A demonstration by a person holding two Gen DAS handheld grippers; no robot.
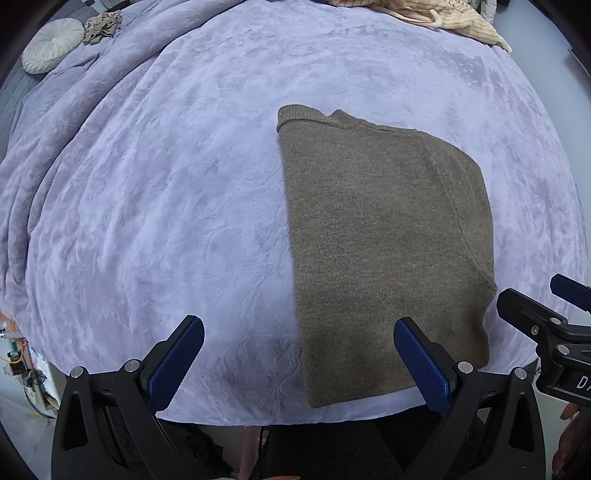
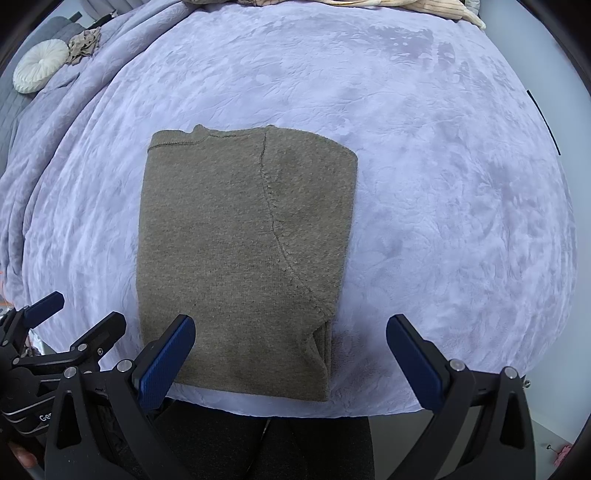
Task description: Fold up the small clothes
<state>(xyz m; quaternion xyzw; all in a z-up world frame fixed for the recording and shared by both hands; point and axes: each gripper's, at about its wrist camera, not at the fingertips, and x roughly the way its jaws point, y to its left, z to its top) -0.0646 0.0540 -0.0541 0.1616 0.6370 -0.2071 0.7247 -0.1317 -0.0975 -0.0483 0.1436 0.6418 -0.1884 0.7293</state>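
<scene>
A lavender bedspread (image 1: 184, 184) carries an olive-brown knit sweater (image 1: 384, 236), folded into a flat rectangle near its front edge, collar at the far end. The left gripper (image 1: 299, 363) and right gripper (image 2: 291, 360) hover spread wide, holding nothing. Only the right wrist view shows the curved sleeve seam (image 2: 271, 206) clearly and the layered edges at the near right corner.

bed: I'm seeing a plush lavender blanket with an embossed leafy pattern (image 2: 424, 155) covering it | far left: round white pleated cushion (image 2: 41, 65) by a crumpled beige cloth (image 2: 83, 44) | far edge: cream ribbed knit pile (image 1: 439, 16) | light: soft, even
</scene>
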